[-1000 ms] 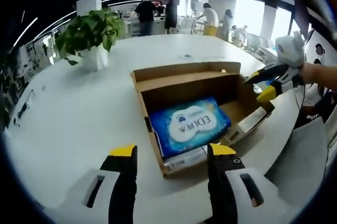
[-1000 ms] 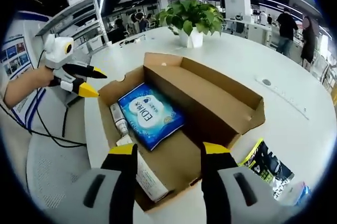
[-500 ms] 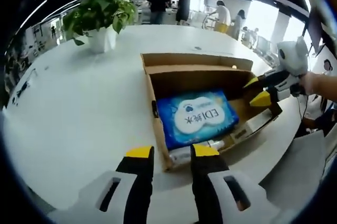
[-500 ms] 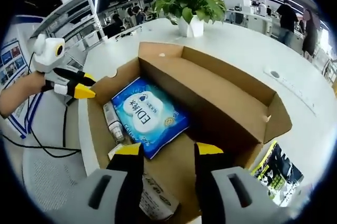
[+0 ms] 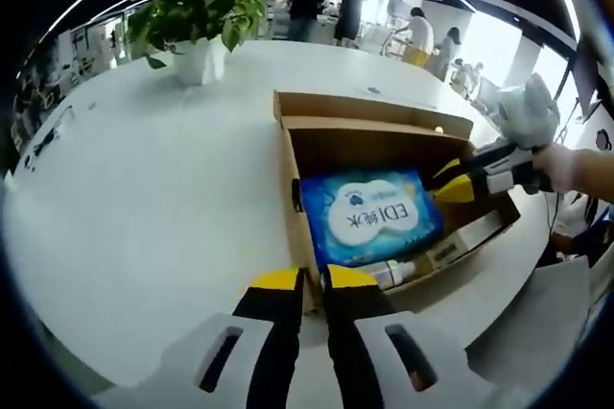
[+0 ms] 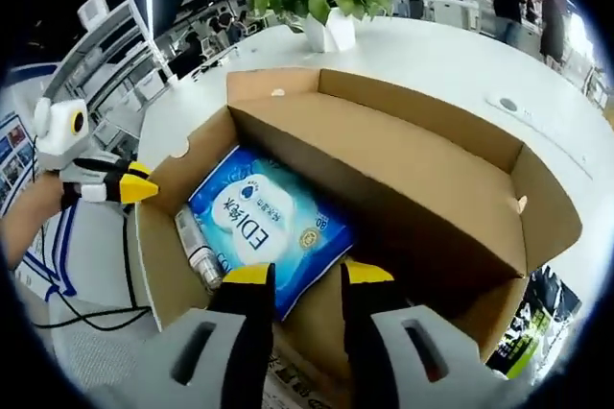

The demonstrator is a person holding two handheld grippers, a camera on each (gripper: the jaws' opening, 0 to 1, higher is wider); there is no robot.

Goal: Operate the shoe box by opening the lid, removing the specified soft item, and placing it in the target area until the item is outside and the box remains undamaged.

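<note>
The open cardboard shoe box (image 5: 379, 135) lies on a white table, its lid folded back. A blue soft pack (image 5: 374, 217) rests flat inside. My left gripper (image 5: 314, 279) is pinched on the box's near wall at a corner. It also appears at the box's left edge (image 6: 142, 185). In the right gripper view the box (image 6: 413, 169) is close and the blue pack (image 6: 264, 217) sits just ahead. My right gripper (image 6: 309, 275) is down inside the box with its jaws half closed around the pack's near corner. It enters from the right at the pack's edge (image 5: 449, 183).
A small bottle (image 6: 197, 251) and a narrow carton (image 5: 460, 246) lie beside the pack in the box. A potted plant (image 5: 201, 15) stands further back on the table. A black-green packet (image 6: 532, 327) lies outside the box. People stand in the background.
Both grippers moved in on the box and narrowed their jaws. The left came onto the near wall; the right dropped inside toward the pack's corner.
</note>
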